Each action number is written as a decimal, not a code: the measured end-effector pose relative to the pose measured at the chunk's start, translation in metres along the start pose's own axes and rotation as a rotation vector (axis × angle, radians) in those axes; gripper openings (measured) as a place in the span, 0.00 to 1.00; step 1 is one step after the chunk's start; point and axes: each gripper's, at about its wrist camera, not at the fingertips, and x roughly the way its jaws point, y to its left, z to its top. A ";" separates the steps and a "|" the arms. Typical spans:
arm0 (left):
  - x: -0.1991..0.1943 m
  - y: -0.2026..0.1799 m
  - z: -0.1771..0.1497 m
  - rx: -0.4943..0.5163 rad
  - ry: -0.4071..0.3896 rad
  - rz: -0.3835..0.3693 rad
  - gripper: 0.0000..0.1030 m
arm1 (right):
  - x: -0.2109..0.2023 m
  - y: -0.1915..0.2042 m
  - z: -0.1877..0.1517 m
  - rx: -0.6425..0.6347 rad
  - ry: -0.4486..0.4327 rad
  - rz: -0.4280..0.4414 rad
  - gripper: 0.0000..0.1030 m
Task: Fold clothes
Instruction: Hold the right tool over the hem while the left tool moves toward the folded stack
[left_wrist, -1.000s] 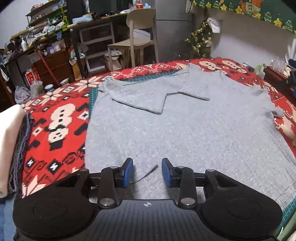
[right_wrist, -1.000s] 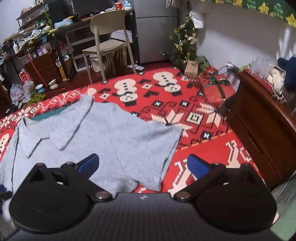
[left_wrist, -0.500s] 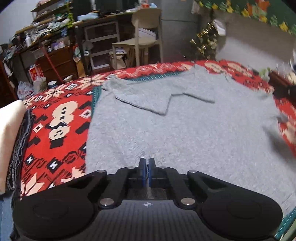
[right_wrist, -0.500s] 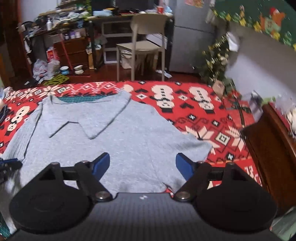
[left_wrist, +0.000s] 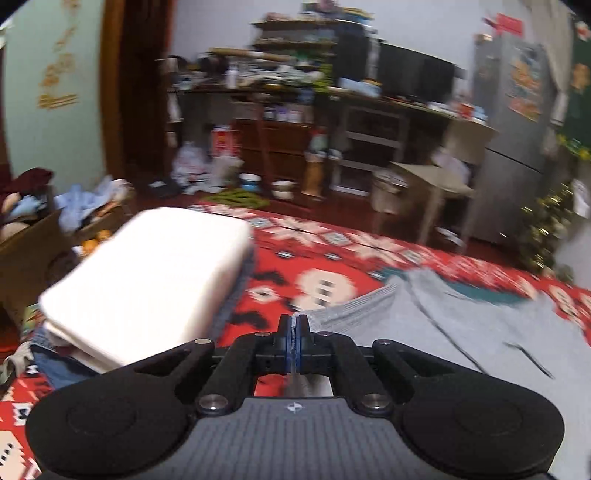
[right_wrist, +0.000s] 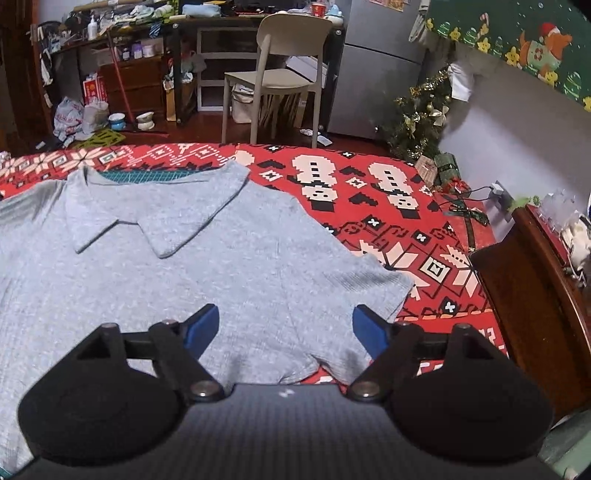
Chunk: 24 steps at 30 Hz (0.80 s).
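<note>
A cluttered room lies beyond my grippers: a red patterned blanket (right_wrist: 388, 206) with white snowman shapes covers the work surface, and past it stand a pale chair (right_wrist: 280, 70), a grey fridge (right_wrist: 373, 66) and a small decorated Christmas tree (right_wrist: 424, 114).

The grey shirt (right_wrist: 221, 258) lies spread flat on the blanket with its collar at the far side. My left gripper (left_wrist: 294, 339) has its blue pads pressed together, and a thin edge of grey fabric shows in the seam between them, so I am pinching the shirt at its edge on that side. From that view the rest of the shirt (left_wrist: 461, 332) stretches away to the right, though the picture is blurred.

My right gripper (right_wrist: 286, 326) hangs over the shirt's near right part, close to the short sleeve (right_wrist: 369, 288). Its fingers are spread wide with only flat cloth below the gap; the pads do not press on anything.

To the left of the shirt, a stack of folded clothes (left_wrist: 147, 280) sits on the blanket, a white piece on top and darker layers beneath. A dark wooden cabinet (right_wrist: 535, 314) stands at the blanket's right edge.
</note>
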 end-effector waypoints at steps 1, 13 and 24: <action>0.005 0.004 0.003 -0.009 -0.005 0.024 0.02 | 0.001 0.001 -0.001 -0.007 0.002 -0.001 0.80; 0.054 0.025 0.003 -0.019 0.101 0.138 0.02 | 0.016 0.004 -0.002 -0.020 0.035 -0.031 0.81; 0.066 0.013 -0.004 0.054 0.137 0.142 0.15 | 0.019 -0.004 -0.001 0.033 0.033 -0.004 0.89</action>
